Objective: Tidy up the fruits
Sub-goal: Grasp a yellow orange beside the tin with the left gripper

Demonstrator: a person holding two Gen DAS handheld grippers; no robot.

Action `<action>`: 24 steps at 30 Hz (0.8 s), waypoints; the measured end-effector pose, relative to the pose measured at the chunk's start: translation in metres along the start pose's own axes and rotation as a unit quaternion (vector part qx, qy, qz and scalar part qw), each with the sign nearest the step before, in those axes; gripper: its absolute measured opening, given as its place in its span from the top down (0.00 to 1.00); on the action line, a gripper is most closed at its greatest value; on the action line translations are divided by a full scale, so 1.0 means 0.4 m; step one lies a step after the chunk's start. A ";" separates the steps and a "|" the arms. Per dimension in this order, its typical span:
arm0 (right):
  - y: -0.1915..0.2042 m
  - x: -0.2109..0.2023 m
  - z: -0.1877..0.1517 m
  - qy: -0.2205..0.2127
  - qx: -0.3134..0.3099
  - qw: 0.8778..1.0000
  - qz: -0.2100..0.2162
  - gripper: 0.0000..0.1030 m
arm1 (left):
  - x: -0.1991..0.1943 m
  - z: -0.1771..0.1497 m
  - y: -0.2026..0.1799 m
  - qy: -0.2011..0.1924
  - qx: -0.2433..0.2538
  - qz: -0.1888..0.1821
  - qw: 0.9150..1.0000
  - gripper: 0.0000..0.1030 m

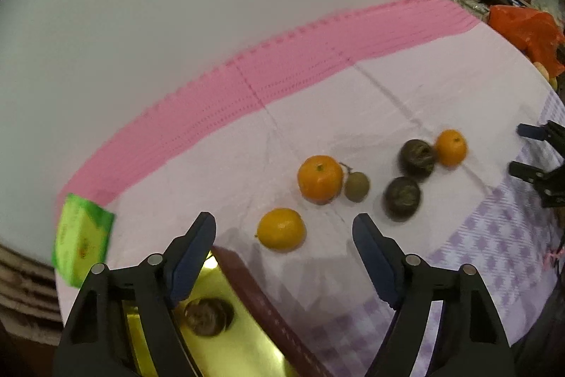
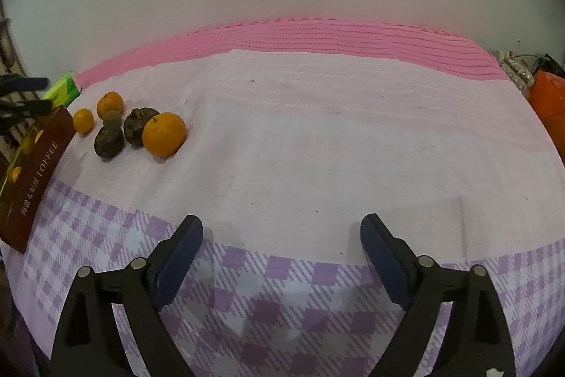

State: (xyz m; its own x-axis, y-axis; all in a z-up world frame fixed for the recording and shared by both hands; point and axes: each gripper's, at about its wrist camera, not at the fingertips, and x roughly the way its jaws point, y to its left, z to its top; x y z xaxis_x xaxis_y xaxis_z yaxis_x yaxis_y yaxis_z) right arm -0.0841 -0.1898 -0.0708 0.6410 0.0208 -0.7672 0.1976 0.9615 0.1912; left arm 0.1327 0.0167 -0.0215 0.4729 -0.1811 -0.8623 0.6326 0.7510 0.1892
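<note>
In the left wrist view my left gripper (image 1: pixel 284 228) is open and empty, just above the edge of a brown toffee box (image 1: pixel 268 306) with a gold inside that holds one dark fruit (image 1: pixel 206 317). Just ahead lies an orange (image 1: pixel 281 229). Farther on are a larger orange (image 1: pixel 319 179), a small kiwi (image 1: pixel 356 186), two dark fruits (image 1: pixel 402 198) (image 1: pixel 416 158) and a third orange (image 1: pixel 451 147). My right gripper (image 2: pixel 281 235) is open and empty over bare cloth; it also shows in the left wrist view (image 1: pixel 529 147). The fruit cluster (image 2: pixel 164 134) and box (image 2: pixel 35 179) lie at its far left.
A green packet (image 1: pixel 83 239) sits at the table's left edge, also in the right wrist view (image 2: pixel 63 90). An orange plastic bag (image 1: pixel 526 27) and clutter lie at the far right. A pink mat (image 2: pixel 317 37) runs along the wall.
</note>
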 end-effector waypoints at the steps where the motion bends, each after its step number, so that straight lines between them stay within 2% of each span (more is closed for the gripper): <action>1: 0.002 0.001 0.001 0.000 0.001 1.000 0.002 0.11 | 0.018 0.000 0.003 0.008 0.001 -0.002 1.000 0.23; 6: 0.004 0.007 0.005 0.002 0.000 1.000 0.006 0.06 | 0.114 -0.003 0.019 0.048 0.005 -0.010 0.999 0.30; 8: 0.005 0.009 0.008 0.003 -0.001 1.000 0.007 0.05 | 0.136 -0.010 0.032 0.065 -0.002 -0.027 0.998 0.40; 9: 0.005 0.011 0.010 0.003 -0.001 1.000 0.007 0.05 | 0.147 -0.014 0.034 0.072 -0.007 -0.039 0.997 0.54; 10: 0.006 0.011 0.011 0.003 -0.001 1.000 0.007 0.04 | 0.158 -0.018 0.032 0.078 -0.012 -0.051 0.996 0.58; 11: 0.005 0.012 0.012 0.004 -0.001 1.000 0.007 0.04 | 0.159 -0.021 0.029 0.075 -0.014 -0.045 0.996 0.60; 13: 0.005 0.013 0.013 0.004 -0.001 1.000 0.007 0.04 | 0.151 -0.027 0.017 0.064 -0.019 -0.038 0.997 0.60; 16: 0.008 0.014 0.014 0.004 -0.001 1.000 0.006 0.03 | 0.104 -0.041 0.005 0.040 -0.064 -0.042 0.996 0.60; 20: 0.011 0.007 0.014 -0.004 0.001 1.000 0.002 0.04 | 0.003 -0.079 -0.015 0.011 -0.146 -0.053 0.988 0.60; 21: 0.013 0.000 0.013 -0.012 0.001 1.000 0.006 0.07 | -0.017 -0.088 -0.024 0.007 -0.162 -0.055 0.985 0.60; 23: 0.031 -0.018 0.019 -0.026 0.008 0.999 0.040 0.14 | -0.068 -0.123 -0.041 0.000 -0.194 -0.059 0.979 0.60; 24: 0.052 -0.029 0.028 -0.029 0.010 0.997 0.070 0.18 | -0.091 -0.139 -0.047 -0.002 -0.207 -0.062 0.976 0.60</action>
State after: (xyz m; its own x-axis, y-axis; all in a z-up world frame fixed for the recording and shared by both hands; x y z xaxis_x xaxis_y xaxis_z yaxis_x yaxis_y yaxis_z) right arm -0.0791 -0.1732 -0.0512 0.7049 0.1373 -0.6959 0.1176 0.9449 0.3055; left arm 0.0694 0.0443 -0.0199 0.4121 -0.2888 -0.8642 0.3837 0.9153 -0.1229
